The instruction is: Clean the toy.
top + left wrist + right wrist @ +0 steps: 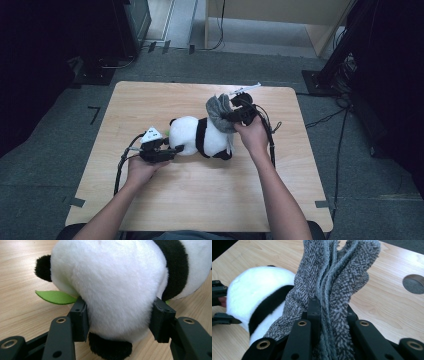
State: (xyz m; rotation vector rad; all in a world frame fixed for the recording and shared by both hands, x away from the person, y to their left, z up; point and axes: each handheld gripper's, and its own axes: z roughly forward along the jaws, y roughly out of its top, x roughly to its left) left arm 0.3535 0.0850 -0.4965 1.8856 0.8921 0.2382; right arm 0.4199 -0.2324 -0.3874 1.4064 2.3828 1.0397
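At table centre we see the plush panda (200, 136) lying on its side on the wooden table (200, 200). Our left gripper (172, 150), at the panda's nine o'clock, clamps its white head between both jaws. Our right gripper (231, 116), at its one o'clock, pinches the bunched grey cloth (217, 112) that drapes over the panda's body.
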